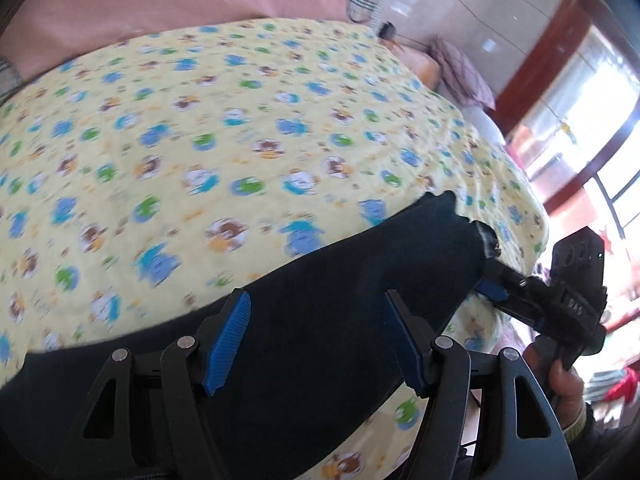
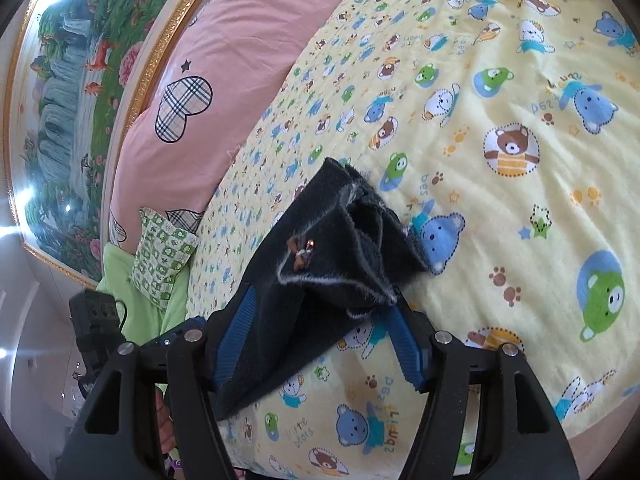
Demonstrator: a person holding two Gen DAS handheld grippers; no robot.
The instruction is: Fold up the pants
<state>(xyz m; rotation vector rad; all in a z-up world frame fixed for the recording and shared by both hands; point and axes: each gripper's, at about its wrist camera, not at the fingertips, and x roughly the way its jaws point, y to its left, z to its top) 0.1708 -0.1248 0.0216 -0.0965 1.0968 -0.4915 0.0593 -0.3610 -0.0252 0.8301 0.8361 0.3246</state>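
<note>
While dark navy fabric pants [image 1: 304, 320] stretch across the yellow bear-print bedsheet [image 1: 240, 128], left gripper [image 1: 320, 340] gapes wide w/ cloth between fingers, right gripper [image 2: 320, 344] likewise spread around frayed hem, lower centre.

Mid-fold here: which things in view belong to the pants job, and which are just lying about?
Job:
dark pants
left gripper, jaws apart
right gripper, jaws apart
yellow bear-print sheet, the folding surface

Lying about:
pink quilt
green patterned pillow
framed painting
plaid pillow
</note>
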